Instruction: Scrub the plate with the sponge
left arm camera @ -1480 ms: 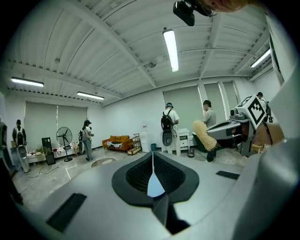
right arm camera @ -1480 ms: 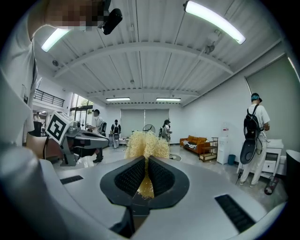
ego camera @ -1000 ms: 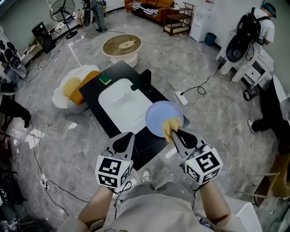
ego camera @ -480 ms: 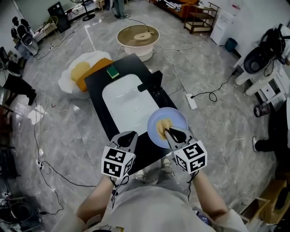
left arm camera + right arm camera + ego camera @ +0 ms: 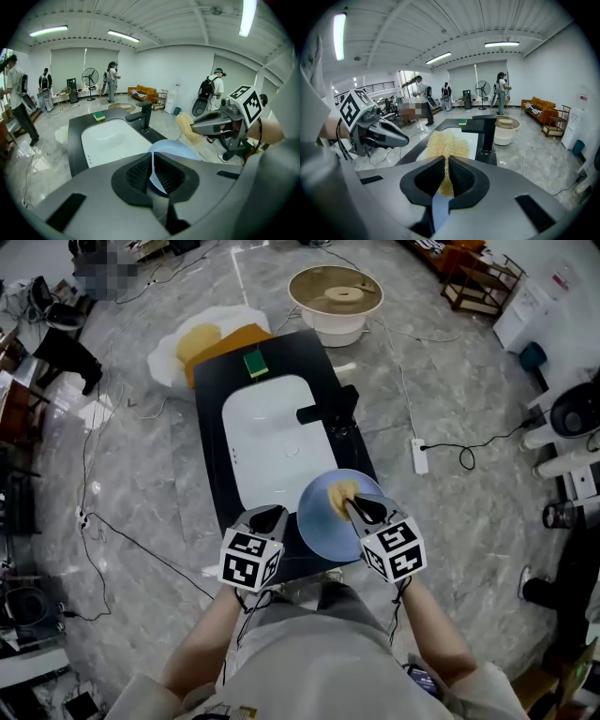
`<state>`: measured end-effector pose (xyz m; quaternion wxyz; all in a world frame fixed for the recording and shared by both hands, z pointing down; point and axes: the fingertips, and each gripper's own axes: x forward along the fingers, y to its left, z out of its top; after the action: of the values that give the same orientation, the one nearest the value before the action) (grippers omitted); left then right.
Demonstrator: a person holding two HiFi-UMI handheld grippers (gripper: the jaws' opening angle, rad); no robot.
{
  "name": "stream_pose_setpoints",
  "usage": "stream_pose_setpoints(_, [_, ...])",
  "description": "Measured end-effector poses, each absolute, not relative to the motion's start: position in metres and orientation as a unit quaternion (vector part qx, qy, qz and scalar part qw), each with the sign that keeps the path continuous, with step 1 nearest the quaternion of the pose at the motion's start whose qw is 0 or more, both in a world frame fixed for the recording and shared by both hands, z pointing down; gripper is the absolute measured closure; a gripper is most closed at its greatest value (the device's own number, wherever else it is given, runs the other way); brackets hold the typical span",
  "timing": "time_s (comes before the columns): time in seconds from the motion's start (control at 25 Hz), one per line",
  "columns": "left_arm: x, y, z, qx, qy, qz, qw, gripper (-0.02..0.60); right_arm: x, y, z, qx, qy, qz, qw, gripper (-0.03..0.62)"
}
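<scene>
A light blue plate (image 5: pixel 330 519) hangs above the near right corner of the black counter (image 5: pixel 214 460). My left gripper (image 5: pixel 271 516) is shut on the plate's left rim; in the left gripper view the thin rim (image 5: pixel 153 169) stands edge-on between the jaws of that gripper (image 5: pixel 152 164). My right gripper (image 5: pixel 352 506) is shut on a yellow fibrous sponge (image 5: pixel 339 491), which rests against the plate's upper face. In the right gripper view the sponge (image 5: pixel 446 146) bulges out ahead of the gripper (image 5: pixel 446 171).
A white basin (image 5: pixel 270 442) is set into the counter, with a black faucet (image 5: pixel 330 412) on its right side. A green sponge (image 5: pixel 255 362) lies at the counter's far end. A round tub (image 5: pixel 336 294), cables and a power strip (image 5: pixel 420 456) are on the floor. People stand far off.
The sponge has gone from the plate's lower rim to its upper part. Plate and both grippers sit a little nearer to me in the head view, which has shifted.
</scene>
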<state>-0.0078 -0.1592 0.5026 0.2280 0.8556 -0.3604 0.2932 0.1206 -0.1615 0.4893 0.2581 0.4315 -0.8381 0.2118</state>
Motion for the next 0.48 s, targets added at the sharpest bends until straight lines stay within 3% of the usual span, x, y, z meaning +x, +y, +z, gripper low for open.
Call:
stream_pose_setpoints(0.24, [0.009,-0.158,0.539,0.829,-0.382,0.295,0.282,0.551,0.122,-0.168,0.519,0.377,-0.853,0.216,0.289,0.549])
stream_pose_setpoints(0.36, [0.012,-0.156,0.559,0.814,-0.393,0.303,0.302,0.479,0.116,-0.166,0.535,0.35,-0.858,0.217,0.306,0.549])
stream_pose_setpoints(0.48, [0.015,-0.15,0.579,0.801,-0.399,0.312,0.321,0.459,0.11,-0.163,0.55,0.327,-0.862,0.217,0.32,0.549])
